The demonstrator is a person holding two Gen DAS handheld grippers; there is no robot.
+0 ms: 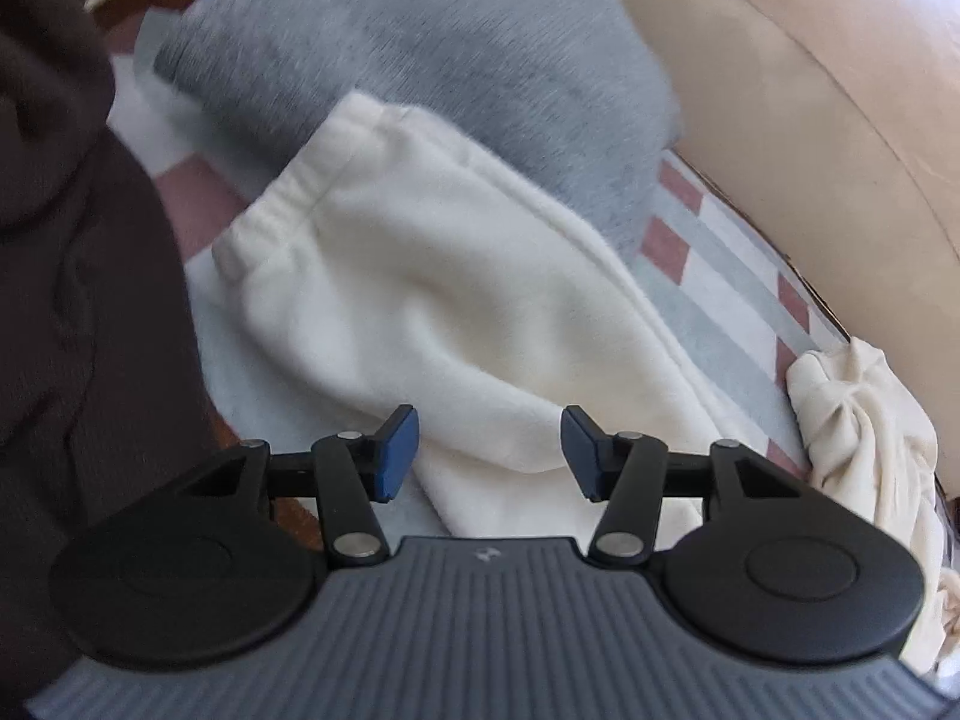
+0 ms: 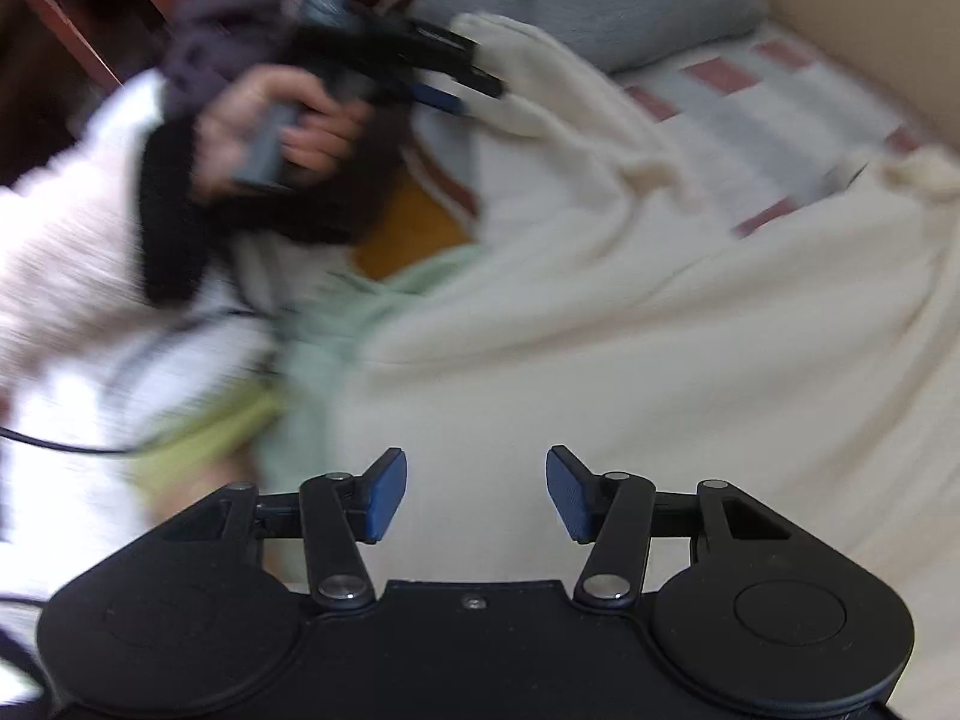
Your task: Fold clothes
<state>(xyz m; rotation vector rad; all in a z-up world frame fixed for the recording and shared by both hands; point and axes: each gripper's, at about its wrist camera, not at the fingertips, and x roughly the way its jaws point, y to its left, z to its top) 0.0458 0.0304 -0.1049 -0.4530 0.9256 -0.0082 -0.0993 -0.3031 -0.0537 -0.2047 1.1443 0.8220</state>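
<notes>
Jaws apart on both the left gripper [image 1: 489,450] and right gripper [image 2: 476,492], over cream trousers [image 1: 432,300].

We see soft cream fleece trousers [image 1: 432,276], a fuzzy grey knit [image 1: 456,66], a matt checked sheet [image 1: 714,294], and matt black plastic grippers [image 1: 489,450].

Bed, checked sheet [image 1: 708,276] in grey, white and red-brown squares. Directly on it: cream garment [image 1: 420,300] at centre, grey pillow [image 1: 456,60] at 12 o'clock, crumpled cream cloth [image 1: 864,420] at 4 o'clock.
</notes>
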